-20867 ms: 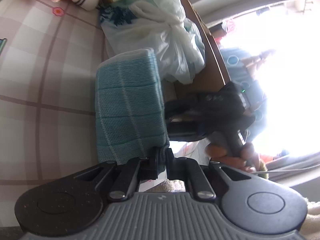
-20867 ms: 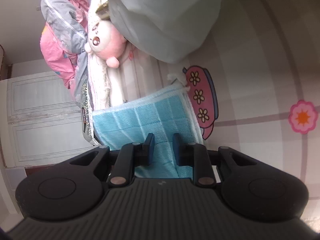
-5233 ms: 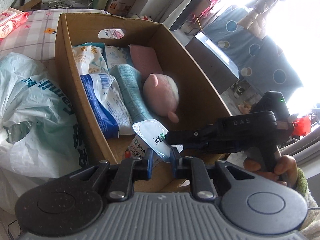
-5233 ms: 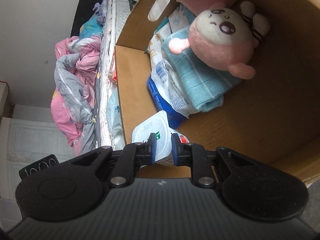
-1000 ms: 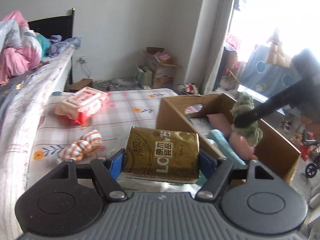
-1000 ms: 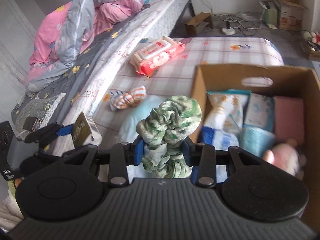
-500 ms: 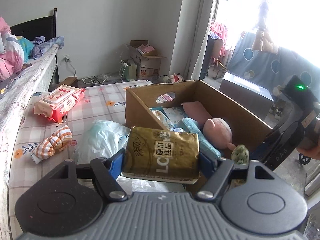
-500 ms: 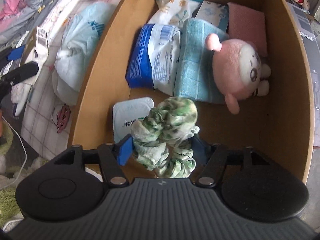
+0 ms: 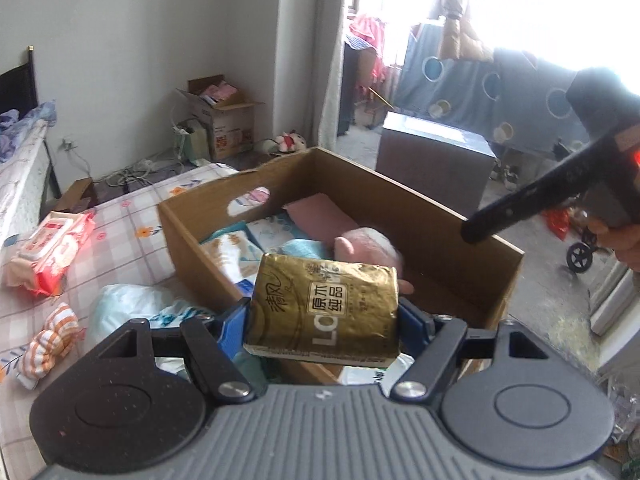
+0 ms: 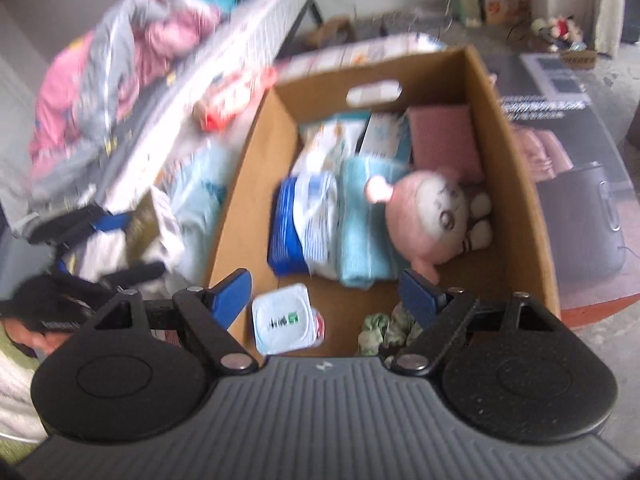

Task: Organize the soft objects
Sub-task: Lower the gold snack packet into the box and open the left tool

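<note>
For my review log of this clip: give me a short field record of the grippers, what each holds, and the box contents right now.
left gripper: shut on gold tissue pack
right gripper: open, jaws just opened, empty
green scrunchie: lying in cardboard box
also in box: pink plush toy, teal towel, white lidded tub
outside box: striped socks

Black grippers, blue fingers (image 10: 232, 292), grey ribbed housing
</note>
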`<state>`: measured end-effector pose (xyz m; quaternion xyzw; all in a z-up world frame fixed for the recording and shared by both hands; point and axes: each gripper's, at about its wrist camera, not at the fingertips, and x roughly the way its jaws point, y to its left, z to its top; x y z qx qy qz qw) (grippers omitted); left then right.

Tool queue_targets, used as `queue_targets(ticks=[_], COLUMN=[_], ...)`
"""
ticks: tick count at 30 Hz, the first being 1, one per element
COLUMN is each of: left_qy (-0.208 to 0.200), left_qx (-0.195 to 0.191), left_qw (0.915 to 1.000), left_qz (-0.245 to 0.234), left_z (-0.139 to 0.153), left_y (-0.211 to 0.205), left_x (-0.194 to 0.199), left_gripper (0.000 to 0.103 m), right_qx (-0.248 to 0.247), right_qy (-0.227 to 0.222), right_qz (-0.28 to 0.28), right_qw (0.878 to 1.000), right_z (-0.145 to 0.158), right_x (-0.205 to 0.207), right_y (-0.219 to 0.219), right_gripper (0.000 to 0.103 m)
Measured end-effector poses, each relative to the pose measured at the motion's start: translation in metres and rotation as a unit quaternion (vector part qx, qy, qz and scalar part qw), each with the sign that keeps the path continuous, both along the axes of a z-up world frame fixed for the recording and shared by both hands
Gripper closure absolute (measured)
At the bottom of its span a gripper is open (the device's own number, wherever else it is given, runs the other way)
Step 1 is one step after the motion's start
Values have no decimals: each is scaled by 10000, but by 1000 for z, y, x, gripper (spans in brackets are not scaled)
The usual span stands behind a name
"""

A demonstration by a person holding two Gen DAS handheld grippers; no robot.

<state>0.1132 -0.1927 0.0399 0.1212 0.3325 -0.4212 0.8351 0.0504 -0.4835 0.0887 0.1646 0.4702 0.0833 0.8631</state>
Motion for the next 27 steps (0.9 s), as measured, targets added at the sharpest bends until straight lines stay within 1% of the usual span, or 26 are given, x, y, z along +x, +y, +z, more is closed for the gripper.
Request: queue_targets(ticks=[3,6,9,13,15,17,18,20,24,27], left_qy=[365,662,937,1152,1061,759,648,623,705,669], left_qx=[217,489,775,969,987,1031,1103,1195,1047,941], left_qw=[9984,9936,9879,9817,9817,9832,9832,9828,9859,9893], left_qz=[-380,-777,-963,-1169,-1238,-1305,-1302,-1264,-1095,-891], left_z=[-10,-23,-35,-51,-60,-69,-73,-78,-71,-54], left_y=[-35,-75,-114,-166,-189,-206,-211,-215,-205,-193], left_x=[9,16,21,20,17,12,10,8,10,17], left_gripper=[27,27,27,27,26,23,20,19,19,19], right_qx=[226,380,511,589,637,700,729,766,778,862], right_qy=[-305,-448,-496,-670,-768,-800,-798,-776,-760,-783], right_qz=[-450,-766,-983,-1281,-1411,-1518,-1556,-1627,-1705,-1752], right_qw=[9983,9953,9926,9877,9850,9827,9819,9806,9793,9776], right_z=[7,3,-2,-4,-3,-4,-6,-10,-17,-20], right_x=[-19,-40,-57,-79,-89,-97,-101,-108,-119,-120], right_y=[-21,-38,-52,-70,-79,-86,-89,-93,-98,-100], right_gripper=[20,19,19,19,19,19,19,19,19,19])
